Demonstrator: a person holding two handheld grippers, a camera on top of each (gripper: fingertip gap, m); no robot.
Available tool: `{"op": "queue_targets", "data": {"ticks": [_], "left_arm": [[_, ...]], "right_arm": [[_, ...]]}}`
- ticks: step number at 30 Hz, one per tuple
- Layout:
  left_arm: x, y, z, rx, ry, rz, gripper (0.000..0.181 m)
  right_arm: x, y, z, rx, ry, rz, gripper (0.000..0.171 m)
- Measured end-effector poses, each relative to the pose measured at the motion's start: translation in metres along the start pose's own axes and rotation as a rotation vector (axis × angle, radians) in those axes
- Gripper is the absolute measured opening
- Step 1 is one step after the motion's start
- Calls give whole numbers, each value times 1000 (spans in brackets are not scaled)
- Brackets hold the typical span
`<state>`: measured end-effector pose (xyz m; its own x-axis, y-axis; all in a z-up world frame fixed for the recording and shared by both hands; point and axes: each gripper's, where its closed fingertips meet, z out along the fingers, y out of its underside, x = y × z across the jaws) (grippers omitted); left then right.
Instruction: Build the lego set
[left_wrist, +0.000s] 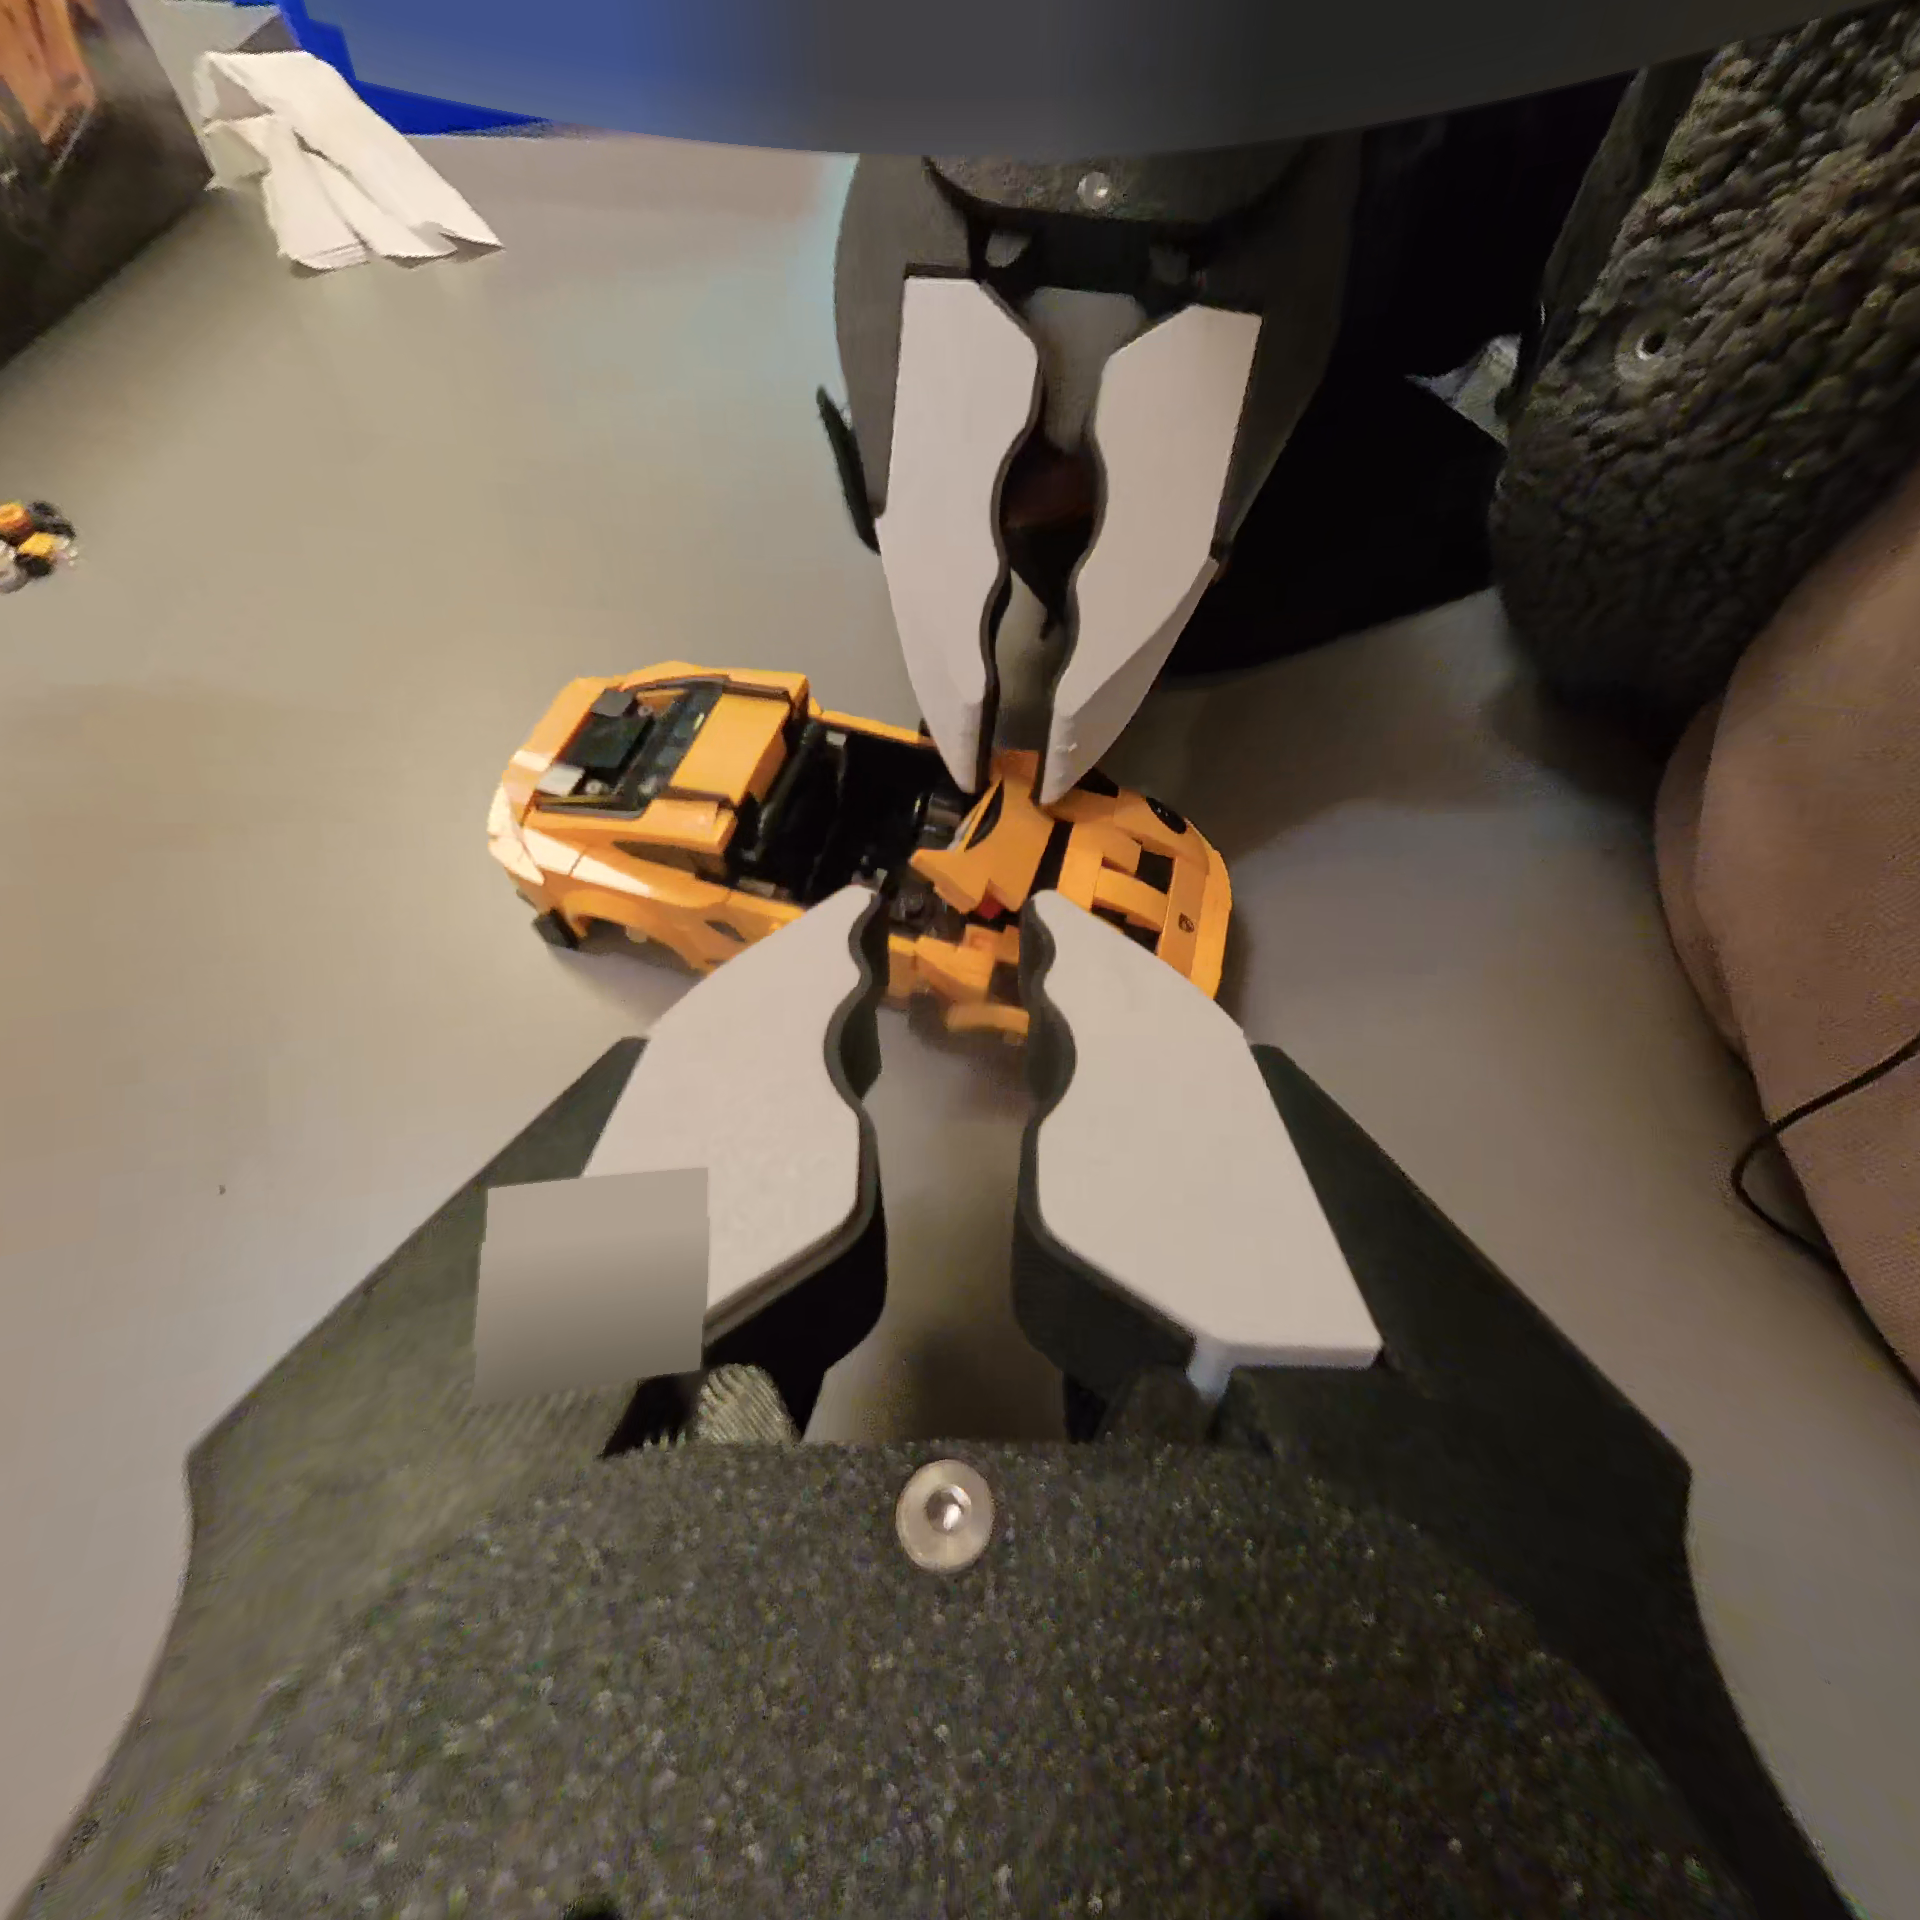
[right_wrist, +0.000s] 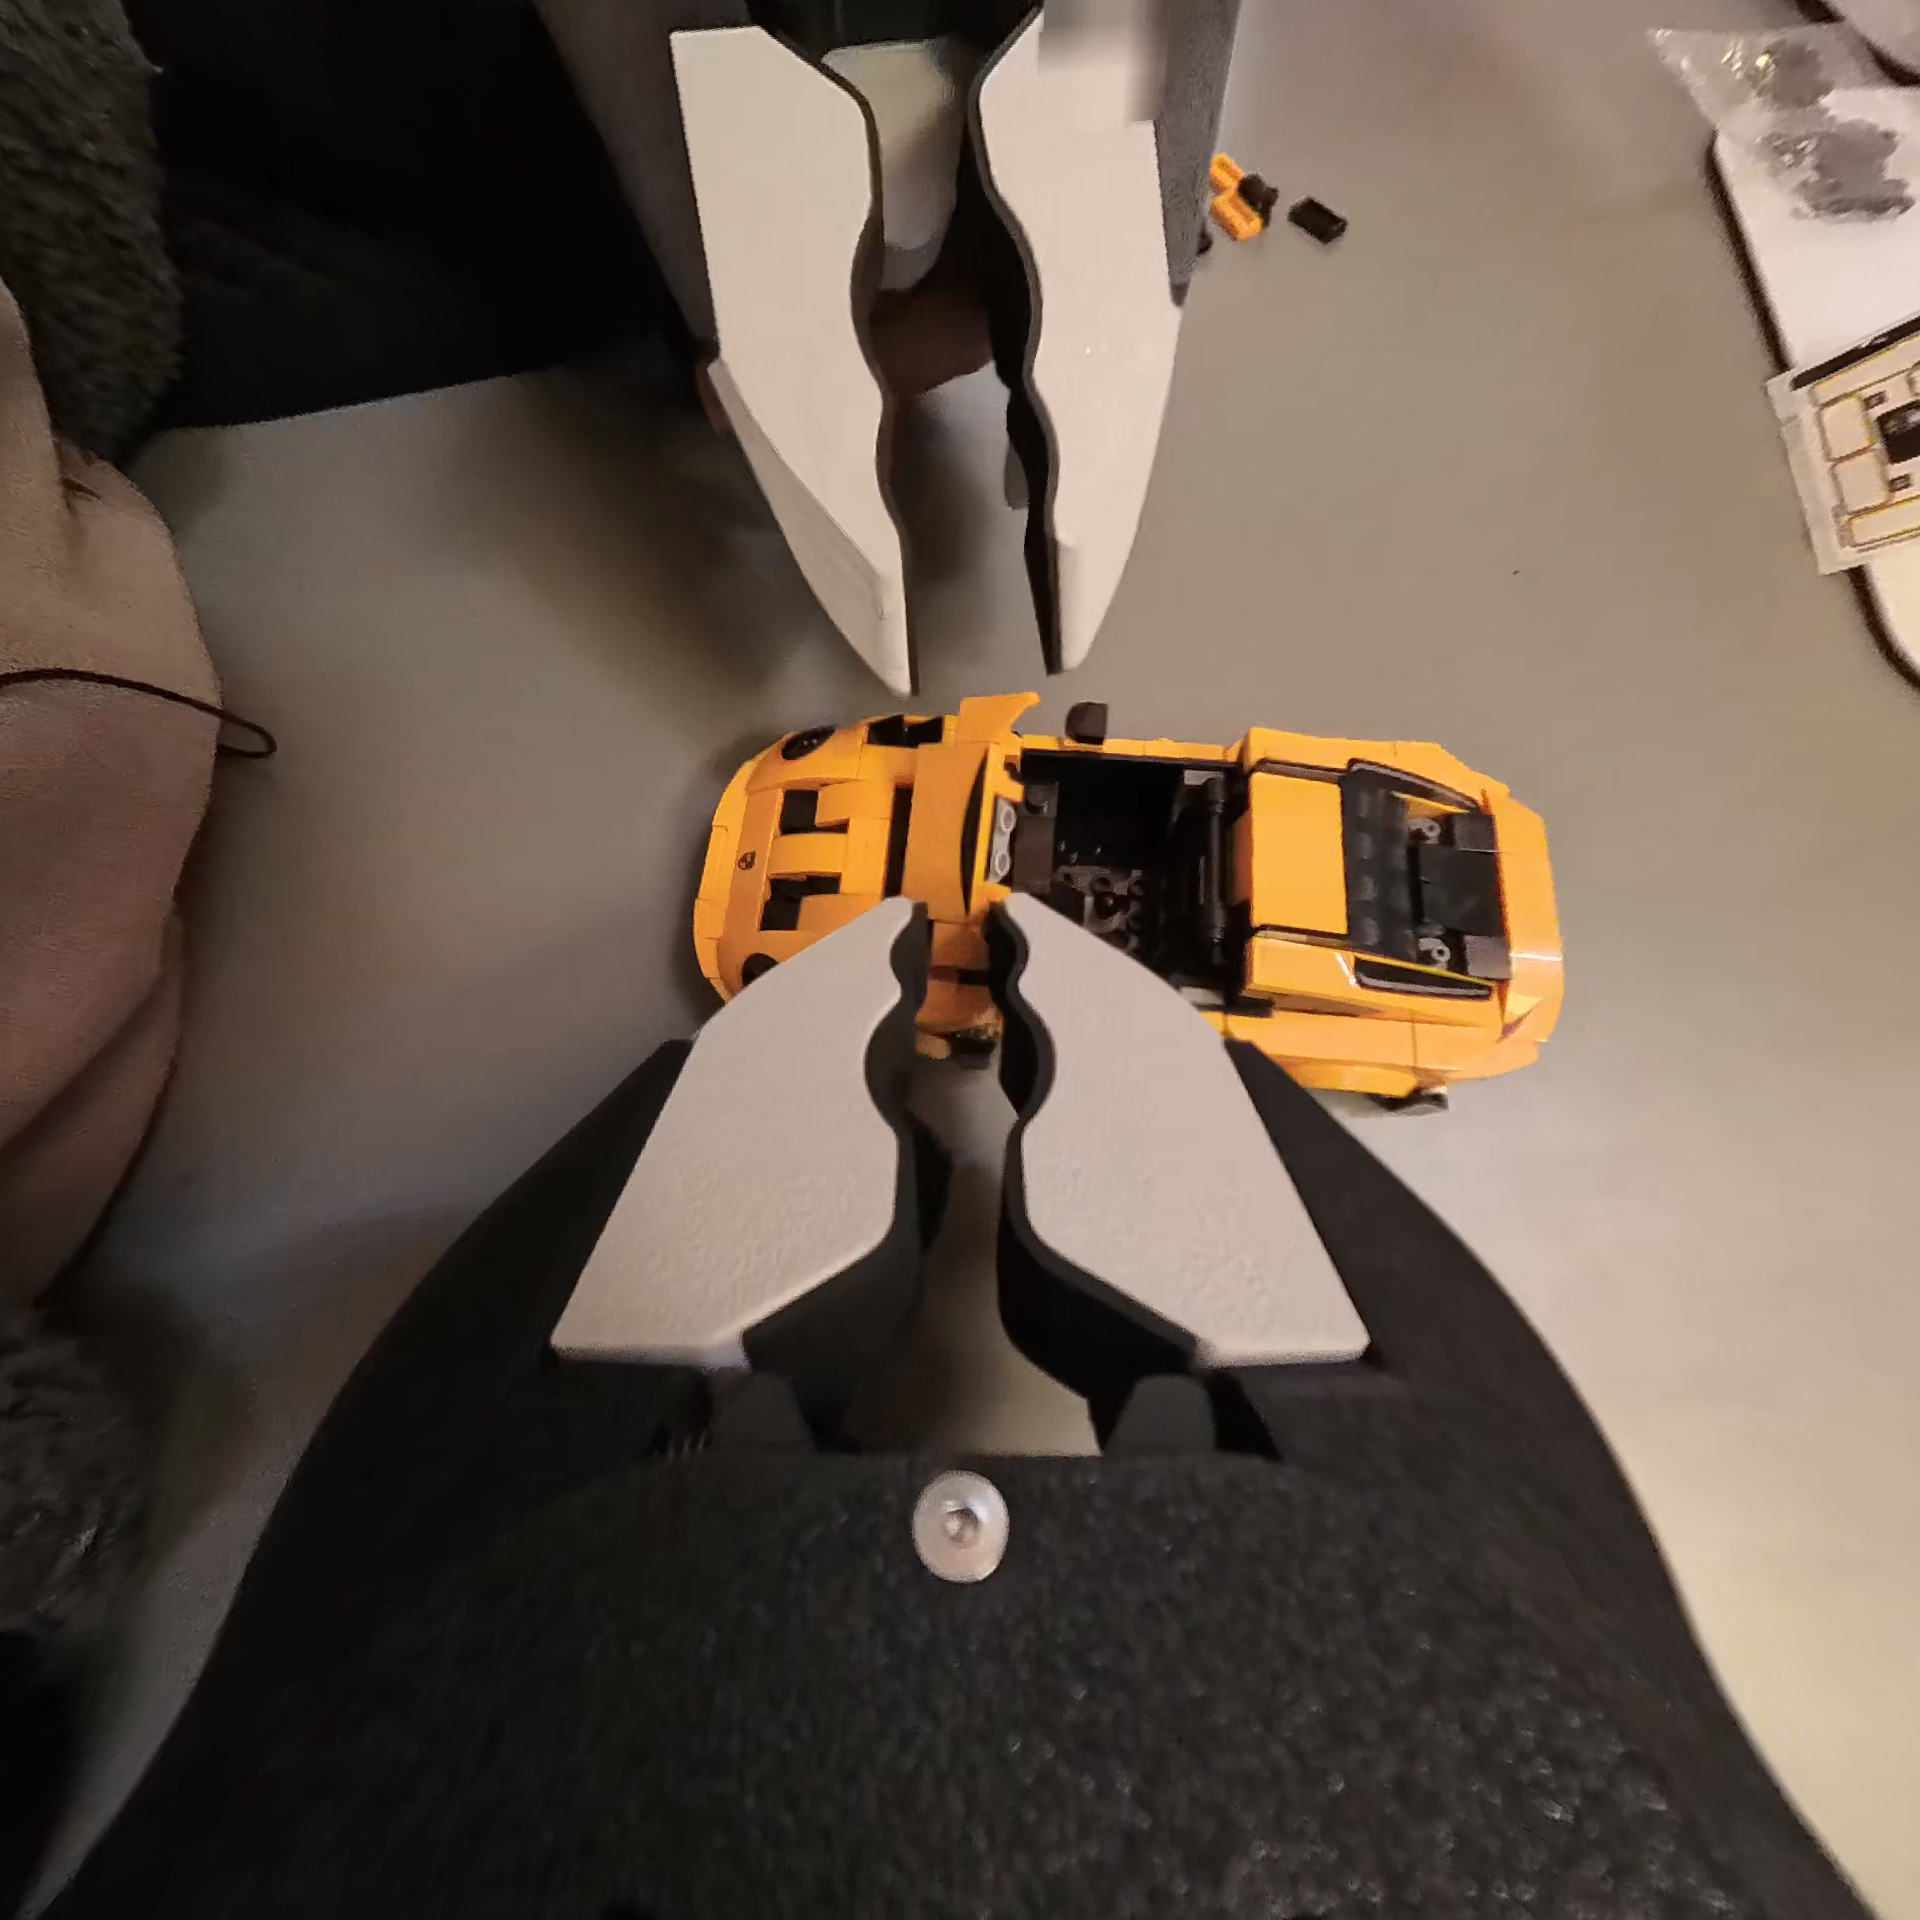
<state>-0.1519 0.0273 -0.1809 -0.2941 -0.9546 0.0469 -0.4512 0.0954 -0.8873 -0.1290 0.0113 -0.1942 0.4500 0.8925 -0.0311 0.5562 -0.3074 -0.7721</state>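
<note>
Lego car (right_wrist: 1132, 894) between opposed grippers

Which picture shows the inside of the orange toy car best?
The right wrist view: it looks straight down into the orange brick-built car's open black cabin. The left wrist view shows the car from a slant, its cabin partly hidden by gripper fingers.

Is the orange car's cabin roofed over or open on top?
Open: the orange car shows its black interior from above, with no roof piece.

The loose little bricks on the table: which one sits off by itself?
The small black brick sits alone on the grey table. The orange and black bricks beside it are bunched together, touching.
</note>
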Motion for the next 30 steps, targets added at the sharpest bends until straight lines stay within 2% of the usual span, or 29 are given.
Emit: {"op": "queue_targets", "data": {"ticks": [7,11,14,18,24,30], "left_arm": [[3,4,14,-68,64,68,23],[3,5,14,-71,78,19,17],[2,4,14,-60,97,-69,17],[1,0,13,-29,160,-280,15],[2,-2,11,-2,231,-480,13],[-2,-3,4,-24,164,-345,21]], "right_arm": [[-1,0,-1,-18,-72,132,7],[1,0,-6,-10,-49,106,19],[0,0,-8,6,-19,46,22],[1,2,-4,4,43,-20,23],[6,2,-1,-13,78,-52,14],[3,3,-9,-63,-14,25,13]]}}
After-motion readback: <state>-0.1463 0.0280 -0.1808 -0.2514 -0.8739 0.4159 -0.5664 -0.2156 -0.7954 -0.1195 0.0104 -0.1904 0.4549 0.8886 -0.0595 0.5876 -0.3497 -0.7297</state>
